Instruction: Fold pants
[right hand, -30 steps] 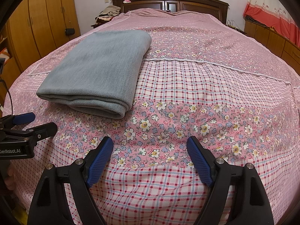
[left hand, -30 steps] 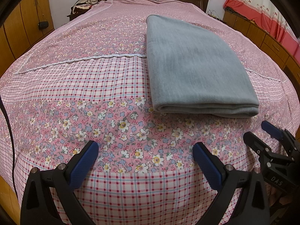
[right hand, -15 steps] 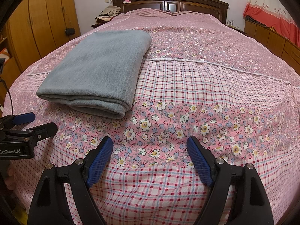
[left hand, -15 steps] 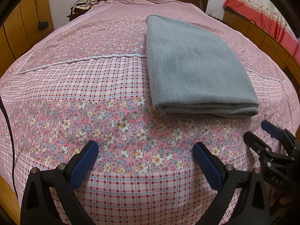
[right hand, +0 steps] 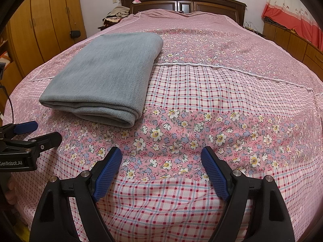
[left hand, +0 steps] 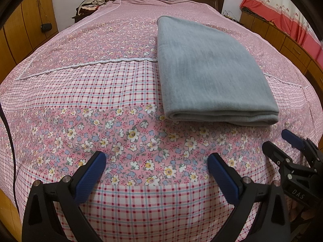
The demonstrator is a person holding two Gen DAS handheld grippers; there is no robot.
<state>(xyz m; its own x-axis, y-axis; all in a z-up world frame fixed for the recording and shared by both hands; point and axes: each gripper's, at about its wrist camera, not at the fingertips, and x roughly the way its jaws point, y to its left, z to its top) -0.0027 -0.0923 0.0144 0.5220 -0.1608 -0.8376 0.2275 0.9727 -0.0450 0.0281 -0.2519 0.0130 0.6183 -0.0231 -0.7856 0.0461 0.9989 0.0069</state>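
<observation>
Grey pants (left hand: pixel 210 72) lie folded into a flat rectangle on the pink floral bedspread (left hand: pixel 101 104), their thick folded edge facing me; the right wrist view has the pants (right hand: pixel 109 74) at the left. My left gripper (left hand: pixel 156 160) hovers open over the flowered band, short of the pants, nothing between its blue pads. My right gripper (right hand: pixel 161 157) is open too, over the bedspread (right hand: pixel 222 104) to the right of the pants, holding nothing. Each gripper shows at the edge of the other's view: the right gripper (left hand: pixel 280 141), the left gripper (right hand: pixel 39 131).
A dark wooden headboard (right hand: pixel 181 0) stands at the far end, with a pile of clothes (right hand: pixel 116 15) beside it. Wooden wardrobes (right hand: pixel 40 20) line the left side; low wooden cabinets (right hand: pixel 292 42) under a red curtain (right hand: pixel 292 14) line the right. A black cable (left hand: pixel 8 129) hangs at the left.
</observation>
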